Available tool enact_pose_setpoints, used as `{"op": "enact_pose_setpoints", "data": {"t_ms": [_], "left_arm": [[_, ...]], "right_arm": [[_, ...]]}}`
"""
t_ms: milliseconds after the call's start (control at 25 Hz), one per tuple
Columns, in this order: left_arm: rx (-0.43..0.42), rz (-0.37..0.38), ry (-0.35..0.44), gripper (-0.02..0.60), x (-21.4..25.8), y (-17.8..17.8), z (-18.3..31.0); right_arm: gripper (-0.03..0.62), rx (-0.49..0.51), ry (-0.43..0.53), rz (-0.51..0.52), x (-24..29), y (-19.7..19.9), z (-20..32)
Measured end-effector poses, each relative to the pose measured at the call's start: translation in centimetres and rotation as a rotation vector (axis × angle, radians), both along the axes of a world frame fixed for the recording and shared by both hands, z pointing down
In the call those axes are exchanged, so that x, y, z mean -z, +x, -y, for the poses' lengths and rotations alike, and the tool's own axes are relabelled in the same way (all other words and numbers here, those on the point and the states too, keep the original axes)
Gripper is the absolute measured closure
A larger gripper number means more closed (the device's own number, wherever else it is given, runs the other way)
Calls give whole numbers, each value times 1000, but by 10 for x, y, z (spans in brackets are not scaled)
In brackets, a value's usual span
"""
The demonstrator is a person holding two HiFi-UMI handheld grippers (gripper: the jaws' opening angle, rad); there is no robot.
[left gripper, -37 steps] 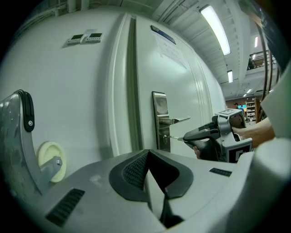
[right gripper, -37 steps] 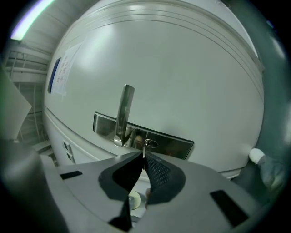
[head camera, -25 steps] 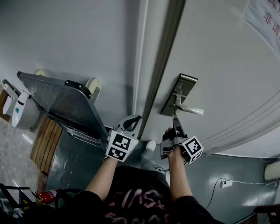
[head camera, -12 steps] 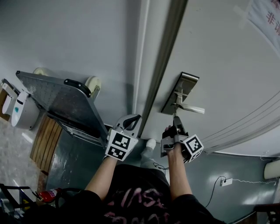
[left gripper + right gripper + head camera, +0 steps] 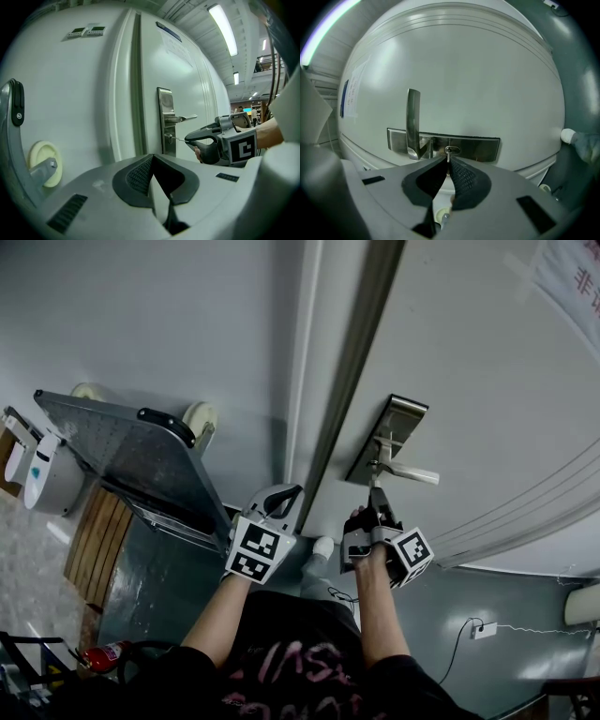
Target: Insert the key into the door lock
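Right claw (image 5: 376,501) grips key (image 5: 448,157), seemingly in lock (image 5: 451,150); left claw (image 5: 153,161) closed; white door (image 5: 487,381).

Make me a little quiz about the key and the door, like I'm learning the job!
1. Which holds the key? A. left tongs B. right tongs
2. True or false: the left tongs are wide open.
3. Fill in: on the door, the keyhole sits ___ the lever handle.
Key: 1 B; 2 false, they are shut and empty; 3 below.
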State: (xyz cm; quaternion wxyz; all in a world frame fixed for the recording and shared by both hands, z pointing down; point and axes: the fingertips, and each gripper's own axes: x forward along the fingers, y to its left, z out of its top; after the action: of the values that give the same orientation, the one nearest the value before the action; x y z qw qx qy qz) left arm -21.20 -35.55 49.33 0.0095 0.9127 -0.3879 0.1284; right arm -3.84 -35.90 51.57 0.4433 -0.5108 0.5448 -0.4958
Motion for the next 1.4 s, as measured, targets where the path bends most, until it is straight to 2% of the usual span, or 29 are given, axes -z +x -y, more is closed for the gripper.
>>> {"op": "enact_pose_setpoints", "data": {"t_ms": [280,1400], "left_arm": [[5,6,-5,569,-1,-1,1],[-14,27,-32,569,-9,8,18]], "right_arm": [[514,-43,9,55,-3,-1,7],[514,-48,8,35,-1,1,28]]}}
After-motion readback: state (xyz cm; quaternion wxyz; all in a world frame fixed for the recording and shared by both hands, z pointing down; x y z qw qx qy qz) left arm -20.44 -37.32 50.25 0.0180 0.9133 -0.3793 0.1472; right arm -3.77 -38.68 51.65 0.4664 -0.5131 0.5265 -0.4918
